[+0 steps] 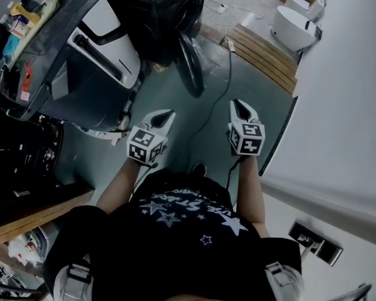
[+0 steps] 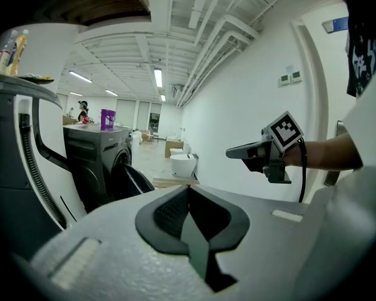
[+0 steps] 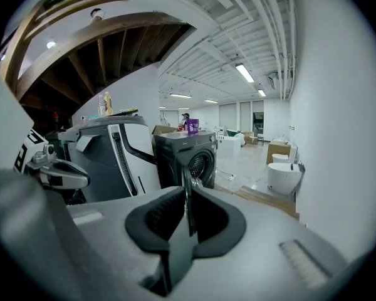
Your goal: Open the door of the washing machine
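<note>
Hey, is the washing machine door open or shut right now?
Open: the round door stands swung out from the dark washing machine, clear of its front opening.

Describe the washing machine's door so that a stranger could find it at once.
Start at the large white and grey machine. Beside it stands the dark washing machine. Its door is the round black panel swung open from the front, unlike the white bathroom fixtures nearby.

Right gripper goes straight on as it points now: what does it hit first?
Likely the washing machine, at its open door; the way there looks free. Depth unclear: maybe the floor first.
</note>
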Demonstrator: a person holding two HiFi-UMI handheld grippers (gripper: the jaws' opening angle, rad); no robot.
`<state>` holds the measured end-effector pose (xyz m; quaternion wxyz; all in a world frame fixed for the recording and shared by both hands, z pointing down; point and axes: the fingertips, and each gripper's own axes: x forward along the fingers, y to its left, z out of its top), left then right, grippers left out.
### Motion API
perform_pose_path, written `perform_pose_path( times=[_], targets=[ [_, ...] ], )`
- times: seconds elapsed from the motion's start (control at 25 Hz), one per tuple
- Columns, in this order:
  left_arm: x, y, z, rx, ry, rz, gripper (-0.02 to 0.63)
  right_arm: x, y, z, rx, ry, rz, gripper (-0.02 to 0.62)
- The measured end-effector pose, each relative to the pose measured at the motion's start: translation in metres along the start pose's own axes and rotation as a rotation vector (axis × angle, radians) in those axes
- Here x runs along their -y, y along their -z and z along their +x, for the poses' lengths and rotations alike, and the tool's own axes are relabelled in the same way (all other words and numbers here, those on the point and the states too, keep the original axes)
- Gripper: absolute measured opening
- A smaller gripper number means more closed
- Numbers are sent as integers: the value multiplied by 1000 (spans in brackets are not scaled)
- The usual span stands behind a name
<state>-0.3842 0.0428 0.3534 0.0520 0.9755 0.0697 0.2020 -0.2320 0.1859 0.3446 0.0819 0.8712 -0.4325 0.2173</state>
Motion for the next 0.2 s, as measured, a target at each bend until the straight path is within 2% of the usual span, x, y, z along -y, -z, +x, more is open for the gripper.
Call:
perform_pose_path(
  times=[0.2],
  targets=[
    [-5,-21,-10,19,27,50,11,-14,-14,-13,15,14,-1,29]
  ],
)
